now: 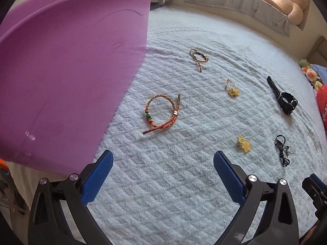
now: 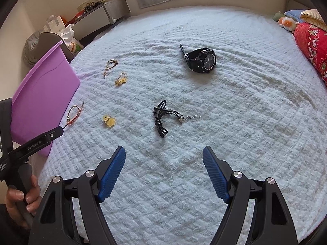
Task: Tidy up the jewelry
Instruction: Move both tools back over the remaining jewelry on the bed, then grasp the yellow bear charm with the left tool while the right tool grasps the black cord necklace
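Jewelry lies spread on a white quilted bed. An orange braided bracelet [image 1: 162, 114] [image 2: 74, 114] lies nearest the purple bin [image 1: 67, 67] [image 2: 44, 100]. A smaller braided bracelet [image 1: 199, 58] [image 2: 110, 65], two yellow flower charms [image 1: 233, 90] [image 1: 244, 145] [image 2: 120, 80] [image 2: 109, 120], a black watch [image 1: 285, 99] [image 2: 201, 60] and a black cord necklace [image 1: 283, 150] [image 2: 163, 118] lie apart. My left gripper [image 1: 163, 165] is open and empty, just short of the orange bracelet. My right gripper [image 2: 164, 157] is open and empty, just short of the black necklace.
The purple bin stands at the bed's left edge. A red patterned pillow [image 2: 312, 45] and small plush toys [image 2: 286, 21] lie at the right. A large teddy bear [image 1: 290, 2] sits on the window ledge. A shelf and bags [image 2: 67, 32] stand beyond the bed's left side.
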Available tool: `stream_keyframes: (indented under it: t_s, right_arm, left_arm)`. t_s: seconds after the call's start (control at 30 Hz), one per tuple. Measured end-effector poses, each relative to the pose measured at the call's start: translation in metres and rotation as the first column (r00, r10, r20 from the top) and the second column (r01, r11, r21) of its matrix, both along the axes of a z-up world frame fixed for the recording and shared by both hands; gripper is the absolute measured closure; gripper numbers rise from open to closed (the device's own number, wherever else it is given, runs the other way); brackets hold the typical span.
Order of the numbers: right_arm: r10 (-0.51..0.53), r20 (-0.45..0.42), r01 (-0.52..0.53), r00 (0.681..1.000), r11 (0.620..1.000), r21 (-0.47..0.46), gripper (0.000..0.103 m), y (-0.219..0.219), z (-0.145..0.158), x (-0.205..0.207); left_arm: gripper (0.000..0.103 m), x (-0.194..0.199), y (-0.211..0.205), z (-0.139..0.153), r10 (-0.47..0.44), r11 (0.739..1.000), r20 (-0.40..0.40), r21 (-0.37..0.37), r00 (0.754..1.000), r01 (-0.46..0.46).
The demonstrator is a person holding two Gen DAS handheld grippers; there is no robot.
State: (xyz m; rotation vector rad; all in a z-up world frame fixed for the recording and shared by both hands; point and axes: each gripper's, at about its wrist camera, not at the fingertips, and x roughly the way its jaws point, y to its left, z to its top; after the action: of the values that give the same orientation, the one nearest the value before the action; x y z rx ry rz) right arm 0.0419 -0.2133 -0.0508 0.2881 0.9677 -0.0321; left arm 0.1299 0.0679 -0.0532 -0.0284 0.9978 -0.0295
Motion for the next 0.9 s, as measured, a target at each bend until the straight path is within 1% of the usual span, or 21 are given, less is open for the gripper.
stream_keyframes:
  t_s: [0.2, 0.47, 0.67, 0.9]
  right_arm:
    - [0.007, -0.018, -0.007, 1.0, 1.0, -0.006, 0.028, 0.002, -0.012, 0.019]
    - [-0.012, -0.019, 0.012, 1.0, 1.0, -0.001, 0.028, -0.002, -0.022, 0.037]
    - [-0.022, -0.017, 0.022, 1.0, 1.0, -0.004, 0.029, -0.007, -0.028, 0.045]
    - [-0.022, -0.026, 0.022, 0.999, 1.0, -0.006, 0.029, -0.012, -0.034, 0.05]
  left_arm:
    - [0.006, 0.014, 0.001, -0.015, 0.007, 1.0, -0.027, -0.008, 1.0, -0.007]
    - [0.006, 0.024, -0.025, -0.021, -0.049, 0.999, -0.012, 0.006, 0.999, 0.049]
    - [0.006, 0.029, -0.036, -0.023, -0.068, 0.998, -0.014, -0.007, 0.998, 0.068]
    - [0.006, 0.029, -0.064, -0.022, -0.139, 0.99, 0.007, 0.008, 0.99, 0.139]
